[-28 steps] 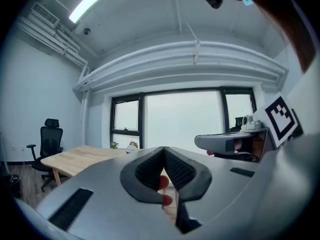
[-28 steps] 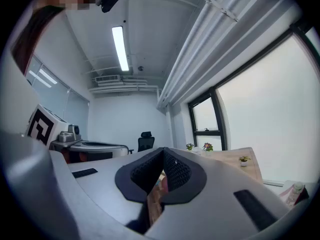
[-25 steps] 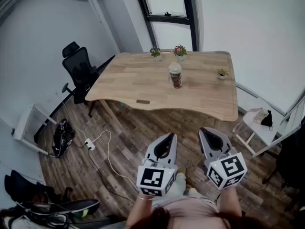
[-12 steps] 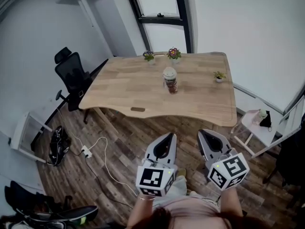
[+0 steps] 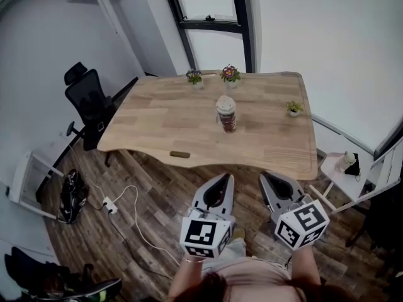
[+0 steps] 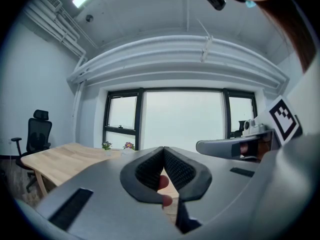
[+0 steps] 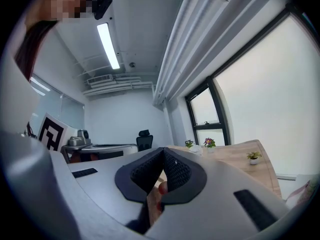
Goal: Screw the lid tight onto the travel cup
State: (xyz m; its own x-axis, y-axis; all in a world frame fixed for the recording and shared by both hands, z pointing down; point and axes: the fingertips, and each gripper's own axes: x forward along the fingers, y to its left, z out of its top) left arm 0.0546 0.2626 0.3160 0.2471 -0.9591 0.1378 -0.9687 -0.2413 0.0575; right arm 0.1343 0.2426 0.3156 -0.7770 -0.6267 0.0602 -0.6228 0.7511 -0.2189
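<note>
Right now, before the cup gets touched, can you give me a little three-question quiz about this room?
1. True or false: the left gripper is holding the travel cup.
2. Pick one: how many little potted plants stand on the table? A two, B three, C five.
3. In a word: are the jaws of the right gripper open or shut?

Key
1. False. The travel cup stands on the table, apart from both grippers.
2. B, three.
3. Shut, with nothing between them.
</note>
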